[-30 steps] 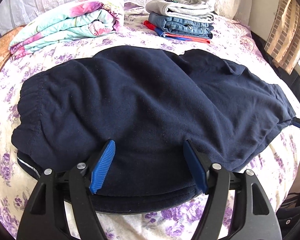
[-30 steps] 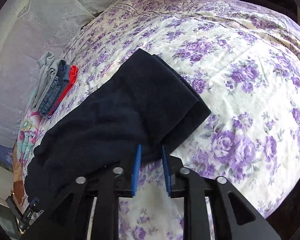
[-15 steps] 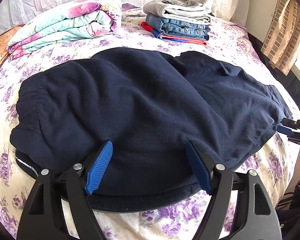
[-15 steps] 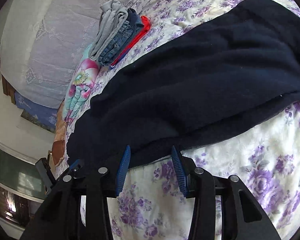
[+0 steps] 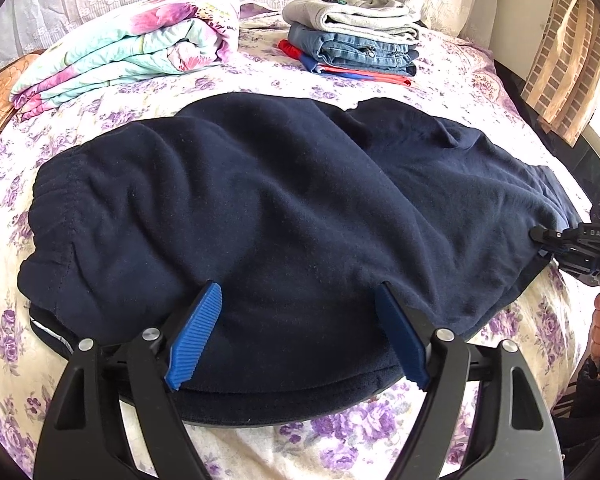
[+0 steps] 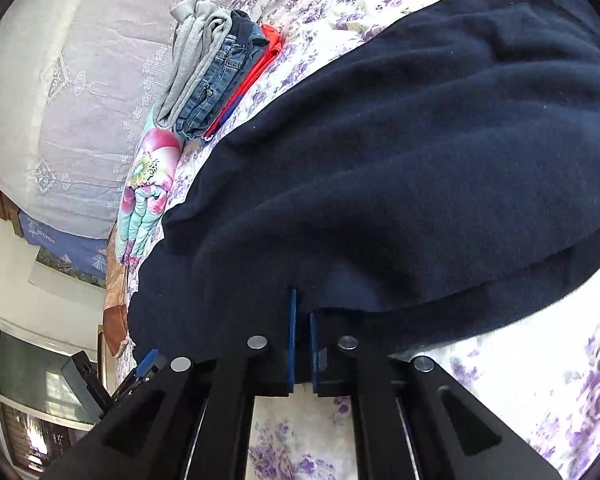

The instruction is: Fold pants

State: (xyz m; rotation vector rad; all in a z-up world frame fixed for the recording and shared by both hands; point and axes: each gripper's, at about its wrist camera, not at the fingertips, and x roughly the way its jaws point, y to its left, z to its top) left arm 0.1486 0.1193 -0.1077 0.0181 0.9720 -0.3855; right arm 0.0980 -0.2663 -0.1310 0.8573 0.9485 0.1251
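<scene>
Navy pants (image 5: 284, 216) lie on the bed (image 5: 340, 444); left gripper (image 5: 296, 340) fingers spread over the near edge, right gripper (image 6: 302, 320) fingers pinching the hem.

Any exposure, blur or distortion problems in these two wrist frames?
Left wrist view: sharp, strong fisheye bowing of the bed, window glare at the right edge, navy pants readable, left claw crisp. Right wrist view: camera rolled, bedsheet blown out to white beside the right claw, soft smear at the lower right, pants dark with little fold detail.
</scene>
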